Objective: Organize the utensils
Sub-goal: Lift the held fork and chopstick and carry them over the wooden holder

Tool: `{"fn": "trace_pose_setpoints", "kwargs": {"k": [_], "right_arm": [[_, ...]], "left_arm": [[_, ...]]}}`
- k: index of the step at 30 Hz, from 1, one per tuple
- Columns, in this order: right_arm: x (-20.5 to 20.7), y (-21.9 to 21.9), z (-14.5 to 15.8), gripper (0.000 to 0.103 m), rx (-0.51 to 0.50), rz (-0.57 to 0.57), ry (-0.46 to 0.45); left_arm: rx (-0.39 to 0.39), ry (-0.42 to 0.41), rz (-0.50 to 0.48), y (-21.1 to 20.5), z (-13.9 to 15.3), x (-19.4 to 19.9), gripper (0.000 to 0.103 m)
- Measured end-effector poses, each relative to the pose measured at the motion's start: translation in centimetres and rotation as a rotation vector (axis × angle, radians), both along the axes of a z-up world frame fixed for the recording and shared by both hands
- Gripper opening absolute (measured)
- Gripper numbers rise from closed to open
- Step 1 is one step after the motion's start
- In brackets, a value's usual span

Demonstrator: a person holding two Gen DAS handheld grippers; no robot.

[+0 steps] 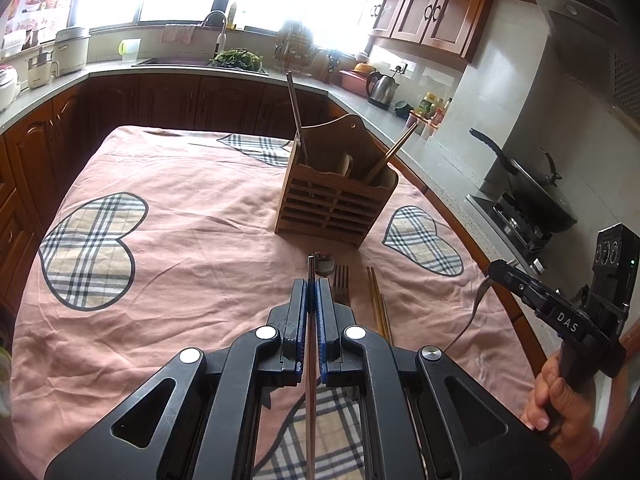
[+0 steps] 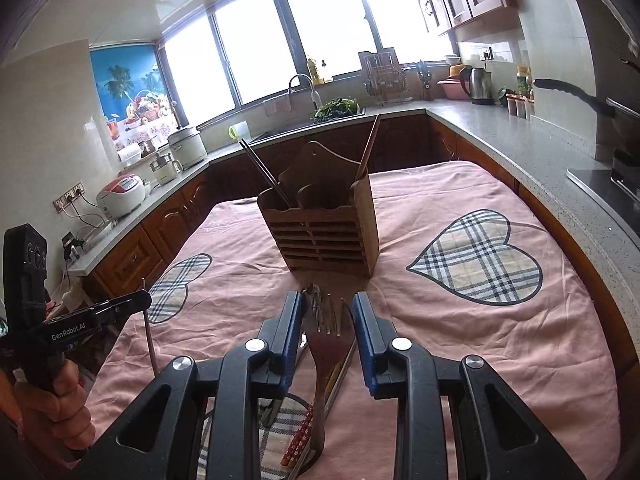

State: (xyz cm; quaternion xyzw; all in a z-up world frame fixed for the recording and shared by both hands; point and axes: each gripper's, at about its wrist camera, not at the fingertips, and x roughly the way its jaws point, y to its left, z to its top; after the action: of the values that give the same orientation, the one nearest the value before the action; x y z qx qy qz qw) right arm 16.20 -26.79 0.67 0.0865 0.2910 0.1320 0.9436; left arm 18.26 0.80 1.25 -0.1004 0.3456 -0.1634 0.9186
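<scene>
Chopstick (image 1: 311,320), thin, metallic, straight.

One wooden holder (image 1: 336,196), two forks (image 1: 341,284) (image 2: 330,344), three plaid hearts (image 1: 90,248), one kettle (image 1: 382,88).

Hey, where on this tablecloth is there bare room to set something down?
Free: the pink cloth left of the wooden holder, around the plaid heart. Also right of the holder by the other heart. Crowded: the strip before the holder, where fork and chopsticks lie.
</scene>
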Motion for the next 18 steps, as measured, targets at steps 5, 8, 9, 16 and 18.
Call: {"fn": "trace_pose_setpoints", "kwargs": {"k": [5,8,9,16,18], "right_arm": [[0.0,-0.1,1.2,0.026,0.010,0.000,-0.027],[0.1,0.0,1.9,0.026,0.008,0.001,-0.044],[0.2,0.0,2.1,0.026,0.009,0.001,-0.049],[1.1,-0.2,3.5,0.026,0.016,-0.002,-0.086],[1.4,-0.3,4.0,0.026,0.015,-0.006,-0.097]], "left_arm": [[-0.007,-0.028,0.004,0.1,0.9,-0.1,0.004],[-0.008,-0.045,0.009,0.2,1.5,0.1,0.004],[-0.010,-0.051,0.011,0.3,1.7,0.1,0.004],[-0.019,-0.097,0.030,0.8,3.4,0.8,0.004],[-0.023,-0.113,0.036,0.9,4.0,1.1,0.004]]}}
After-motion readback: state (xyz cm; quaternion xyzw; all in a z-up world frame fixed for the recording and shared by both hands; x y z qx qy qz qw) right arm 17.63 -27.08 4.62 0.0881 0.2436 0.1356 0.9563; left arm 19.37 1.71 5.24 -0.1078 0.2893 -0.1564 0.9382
